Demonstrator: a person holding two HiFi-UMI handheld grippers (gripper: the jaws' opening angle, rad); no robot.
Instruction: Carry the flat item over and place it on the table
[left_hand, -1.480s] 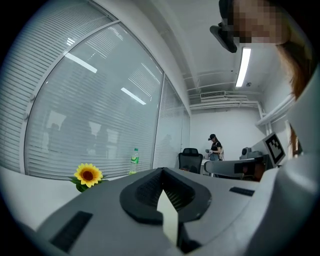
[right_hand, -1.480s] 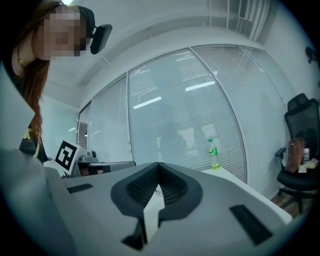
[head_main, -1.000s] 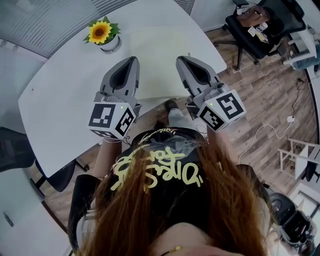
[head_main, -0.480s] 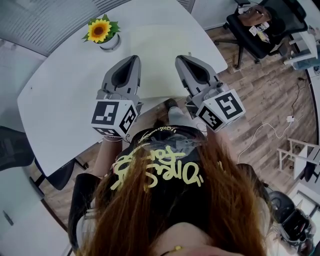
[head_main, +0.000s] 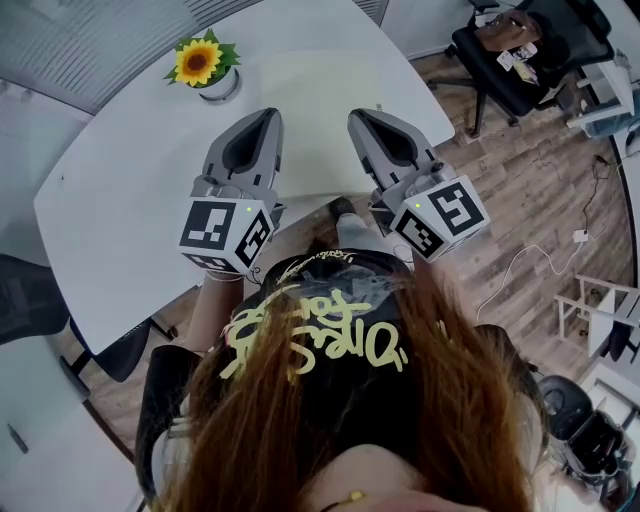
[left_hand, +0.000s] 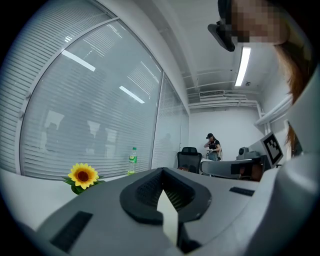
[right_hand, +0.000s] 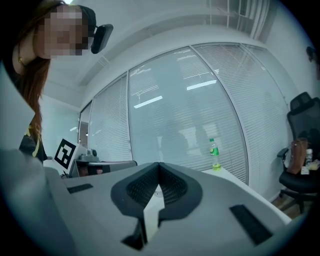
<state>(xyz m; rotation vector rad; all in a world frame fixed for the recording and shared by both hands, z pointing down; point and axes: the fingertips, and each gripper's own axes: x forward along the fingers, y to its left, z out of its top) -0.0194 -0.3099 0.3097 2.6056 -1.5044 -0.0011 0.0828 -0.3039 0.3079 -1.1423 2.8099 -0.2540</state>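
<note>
grip: my left fingers (head_main: 268, 135) and right fingers (head_main: 365, 130) both clamped on the flat item (head_main: 320, 110) | where: thin pale sheet reaching ahead of them over the table (head_main: 130, 200) — resting or hovering, I can't tell | handling: probably light, fairly stiff, smooth — I'd grip the near edge, spread wide

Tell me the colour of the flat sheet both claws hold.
Pale cream sheet; clearest in the head view.

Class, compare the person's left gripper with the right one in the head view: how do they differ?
The left gripper points nearly straight ahead over the table; the right gripper slants inward toward it. The left gripper's marker cube bears a different black-and-white pattern from the right gripper's cube. Shared: both are grey, level, and shut on the near edge of the pale sheet.
</note>
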